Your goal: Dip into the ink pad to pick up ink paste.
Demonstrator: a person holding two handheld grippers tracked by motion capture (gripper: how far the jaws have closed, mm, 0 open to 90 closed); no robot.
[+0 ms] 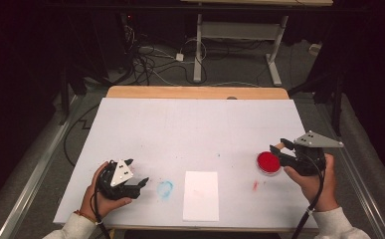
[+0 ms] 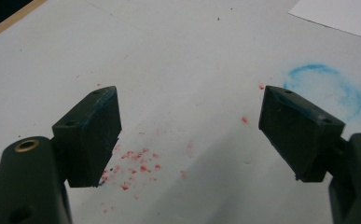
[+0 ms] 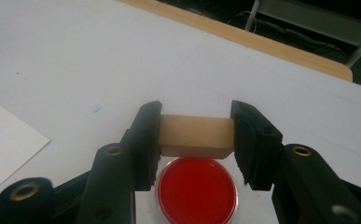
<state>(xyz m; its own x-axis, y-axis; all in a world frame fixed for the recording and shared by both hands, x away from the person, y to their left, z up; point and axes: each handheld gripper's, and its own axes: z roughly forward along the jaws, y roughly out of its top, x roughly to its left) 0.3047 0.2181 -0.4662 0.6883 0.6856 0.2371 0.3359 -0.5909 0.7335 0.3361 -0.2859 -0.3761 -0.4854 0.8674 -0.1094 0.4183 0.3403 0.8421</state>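
A: What is the right claw (image 1: 283, 147) doing?

B: It is clamped on a small wooden block (image 3: 194, 136). In the right gripper view both jaws press flat against the block's two ends, so the gap is as narrow as the block is long. The block sits level between them.

A: And below it?

B: A round dish of red paint (image 3: 197, 191) lies on the white bench (image 1: 190, 129), just under the block in that view. Whether the block touches the red surface I cannot tell. In the high view the dish (image 1: 268, 163) sits at about 4 o'clock on the bench, just beside the right hand (image 1: 313, 181), at the claw's tips.

A: The left claw (image 1: 139, 184)?

B: Spread wide and holding nothing. In the left gripper view the two jaws stand well apart with bare bench between them, speckled with red flecks (image 2: 138, 168). The pads carry a trace of blue along their edges.

A: Where is it?

B: At about 8 o'clock on the bench, in the left hand (image 1: 103, 191), pointing toward 3 o'clock. A faint blue ring stain (image 1: 165, 189) lies just past its tips, and a white sheet of paper (image 1: 201, 195) lies beyond that, near 6 o'clock.

A: Anything else on the bench?

B: A small red smear (image 1: 255, 185) between the paper and the dish.
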